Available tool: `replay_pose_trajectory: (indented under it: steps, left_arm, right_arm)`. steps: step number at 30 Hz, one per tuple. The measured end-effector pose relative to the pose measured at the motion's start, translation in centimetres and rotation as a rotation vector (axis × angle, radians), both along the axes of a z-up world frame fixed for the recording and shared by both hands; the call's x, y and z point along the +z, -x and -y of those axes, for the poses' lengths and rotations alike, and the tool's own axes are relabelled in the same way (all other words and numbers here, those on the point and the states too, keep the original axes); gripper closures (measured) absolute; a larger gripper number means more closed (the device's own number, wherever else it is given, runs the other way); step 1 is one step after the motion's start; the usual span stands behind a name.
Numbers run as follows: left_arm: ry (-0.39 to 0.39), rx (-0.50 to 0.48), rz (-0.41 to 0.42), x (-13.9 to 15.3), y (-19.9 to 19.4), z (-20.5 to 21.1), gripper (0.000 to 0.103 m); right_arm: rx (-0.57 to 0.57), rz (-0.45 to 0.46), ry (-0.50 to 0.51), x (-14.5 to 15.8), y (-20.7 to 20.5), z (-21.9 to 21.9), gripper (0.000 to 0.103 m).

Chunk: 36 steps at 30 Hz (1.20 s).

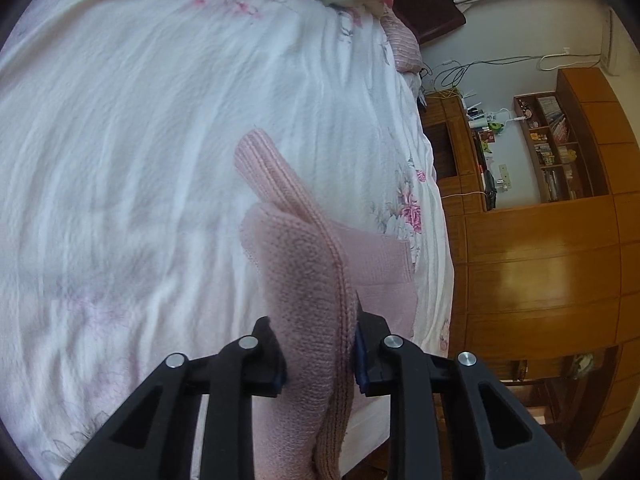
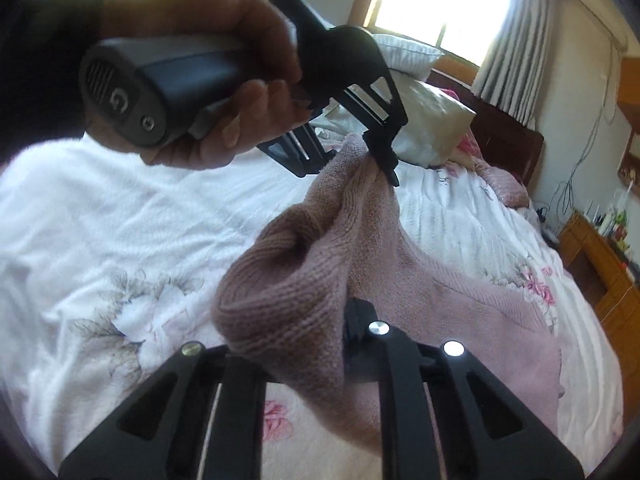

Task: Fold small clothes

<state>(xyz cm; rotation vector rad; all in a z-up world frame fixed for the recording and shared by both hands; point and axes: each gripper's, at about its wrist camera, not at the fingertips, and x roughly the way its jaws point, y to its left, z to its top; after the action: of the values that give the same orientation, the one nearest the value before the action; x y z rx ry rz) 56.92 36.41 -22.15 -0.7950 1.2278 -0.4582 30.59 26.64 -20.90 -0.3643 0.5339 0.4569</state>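
A pink knitted garment (image 1: 304, 264) hangs bunched between my two grippers above a bed with a white floral sheet (image 1: 140, 160). My left gripper (image 1: 318, 360) is shut on a thick fold of it, and a sleeve (image 1: 264, 168) sticks out beyond the fingers. In the right wrist view a hand (image 2: 224, 92) holds the left gripper (image 2: 382, 162), which pinches the garment's upper edge. My right gripper (image 2: 296, 352) is shut on a rolled end of the garment (image 2: 320, 248). The rest of the knit trails onto the sheet (image 2: 100, 200) to the right.
Pillows (image 2: 432, 120) lie at the head of the bed against a dark headboard (image 2: 508, 132), with another pink knit piece (image 2: 504, 184) beside them. Wooden cabinets and shelves (image 1: 540, 260) stand past the bed's right edge. Curtained windows (image 2: 512, 40) are behind.
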Motion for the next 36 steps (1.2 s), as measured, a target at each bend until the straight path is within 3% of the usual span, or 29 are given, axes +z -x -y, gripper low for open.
replay_pose_trajectory:
  steps: [5,12,25,36]
  left_arm:
    - [-0.054,-0.006,0.031,3.8,-0.3,4.4,0.079]
    - [-0.132,-0.046,0.048,6.6,-1.8,12.3,0.079]
    - [-0.267,-0.128,0.016,4.0,-3.8,24.1,0.08]
    - [-0.444,-0.186,-0.002,1.1,-4.2,31.2,0.08]
  right_arm:
    - [-0.057,-0.045,-0.166,3.3,-0.8,5.8,0.092]
    - [-0.135,-0.05,-0.263,4.6,-1.2,12.8,0.092]
    - [-0.25,-0.103,-0.372,1.5,-2.7,22.8,0.092]
    - [-0.324,-0.186,-0.539,-2.7,-3.1,29.4,0.093]
